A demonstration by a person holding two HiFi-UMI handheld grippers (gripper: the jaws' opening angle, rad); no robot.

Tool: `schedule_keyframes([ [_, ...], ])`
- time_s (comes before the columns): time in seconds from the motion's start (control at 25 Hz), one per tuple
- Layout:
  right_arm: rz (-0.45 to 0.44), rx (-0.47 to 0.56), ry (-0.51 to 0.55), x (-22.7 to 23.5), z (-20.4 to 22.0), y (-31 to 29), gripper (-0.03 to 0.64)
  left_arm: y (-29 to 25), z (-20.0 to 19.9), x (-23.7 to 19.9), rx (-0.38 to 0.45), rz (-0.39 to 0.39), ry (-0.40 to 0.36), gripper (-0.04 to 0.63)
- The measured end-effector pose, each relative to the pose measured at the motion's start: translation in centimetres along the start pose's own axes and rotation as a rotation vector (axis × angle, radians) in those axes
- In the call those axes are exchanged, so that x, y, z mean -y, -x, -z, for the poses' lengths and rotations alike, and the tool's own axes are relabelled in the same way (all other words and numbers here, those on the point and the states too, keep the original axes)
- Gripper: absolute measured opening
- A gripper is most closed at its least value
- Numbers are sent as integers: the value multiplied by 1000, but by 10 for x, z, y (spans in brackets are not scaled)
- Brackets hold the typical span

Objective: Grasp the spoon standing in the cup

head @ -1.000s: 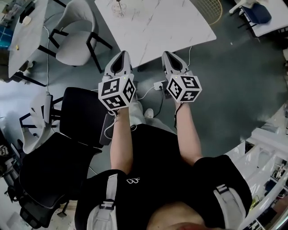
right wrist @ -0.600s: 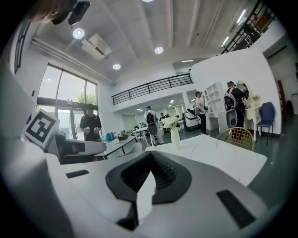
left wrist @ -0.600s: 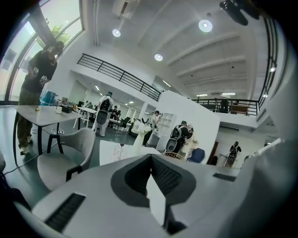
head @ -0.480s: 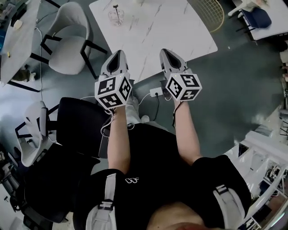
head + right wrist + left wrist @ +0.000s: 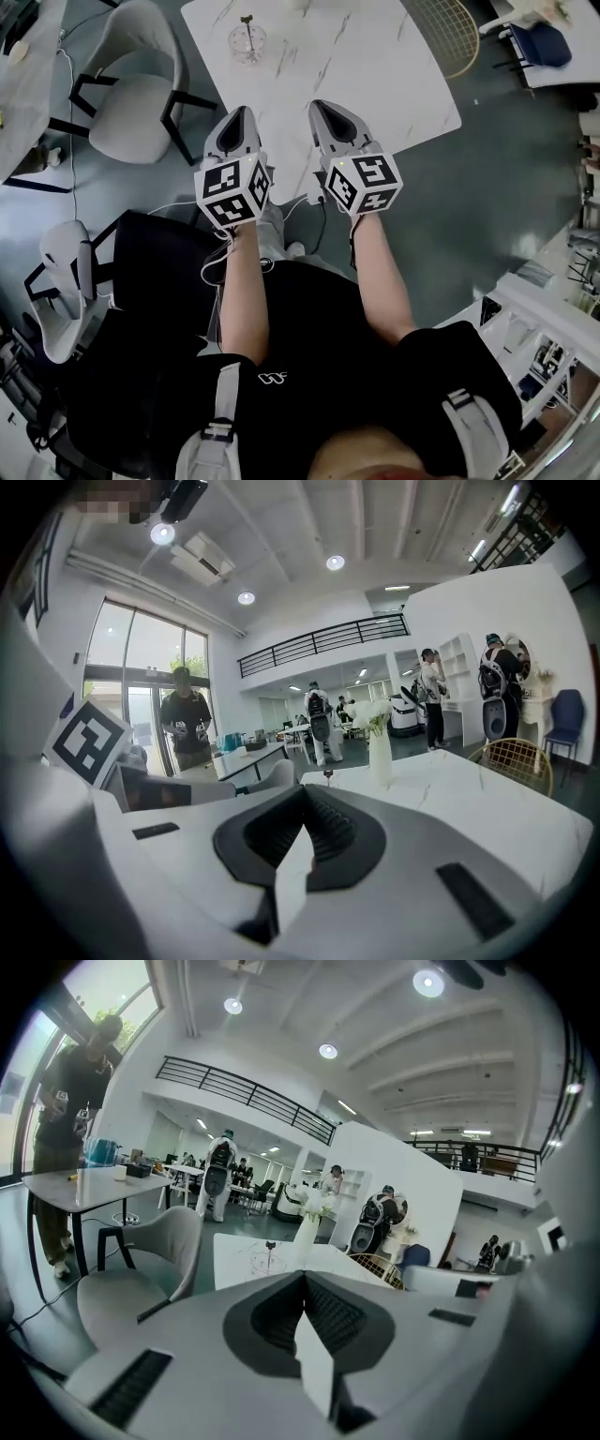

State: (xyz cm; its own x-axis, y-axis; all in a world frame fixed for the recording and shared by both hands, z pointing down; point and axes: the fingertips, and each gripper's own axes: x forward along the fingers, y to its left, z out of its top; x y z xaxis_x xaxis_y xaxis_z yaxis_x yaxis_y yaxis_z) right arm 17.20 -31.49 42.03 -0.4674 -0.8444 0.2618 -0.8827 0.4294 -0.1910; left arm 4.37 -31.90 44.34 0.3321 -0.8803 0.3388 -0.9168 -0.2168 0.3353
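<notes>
A clear glass cup (image 5: 247,39) with a dark-handled spoon standing upright in it sits near the far left part of the white marble table (image 5: 375,75). Both grippers hover side by side at the table's near edge, well short of the cup. My left gripper (image 5: 236,117) is shut with nothing in it, and so is my right gripper (image 5: 319,108). The cup (image 5: 270,1258) shows small and far beyond the closed jaws in the left gripper view. In the right gripper view the spoon (image 5: 327,776) stands left of a white vase (image 5: 380,758) with flowers.
A grey chair (image 5: 141,103) stands left of the table and a gold wire chair (image 5: 441,33) at its far right. A black chair (image 5: 159,253) is beside the person's left leg. A power strip (image 5: 314,199) and cables lie on the floor. People stand at other tables.
The table and cup have come further into the head view and nearer. Both grippers now reach over the table's near edge, and the right gripper has moved left, closer to the left one.
</notes>
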Motion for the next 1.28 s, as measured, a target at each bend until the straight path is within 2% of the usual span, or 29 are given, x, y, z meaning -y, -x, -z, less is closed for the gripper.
schedule_keyframes([
  [0.24, -13, -34, 7, -4, -3, -50, 6, -20, -11, -35, 9, -13, 52, 14],
  [0.52, -14, -52, 15, -7, -9, -103, 6, -38, -28, -90, 26, -80, 111, 14],
  [0.76, -8, -58, 31, -2, -10, -139, 8, -62, -40, -103, 25, -66, 117, 14],
  [0.84, -12, -63, 36, 3, -11, -151, 58, -73, -44, -99, 22, -48, 119, 14],
  [1.04, -4, -85, 47, 15, -13, -182, 84, -102, -54, -81, 10, 18, 79, 14],
  [1.28, -12, -120, 61, 26, 3, -231, 163, -124, -55, -93, -3, 32, 79, 14],
])
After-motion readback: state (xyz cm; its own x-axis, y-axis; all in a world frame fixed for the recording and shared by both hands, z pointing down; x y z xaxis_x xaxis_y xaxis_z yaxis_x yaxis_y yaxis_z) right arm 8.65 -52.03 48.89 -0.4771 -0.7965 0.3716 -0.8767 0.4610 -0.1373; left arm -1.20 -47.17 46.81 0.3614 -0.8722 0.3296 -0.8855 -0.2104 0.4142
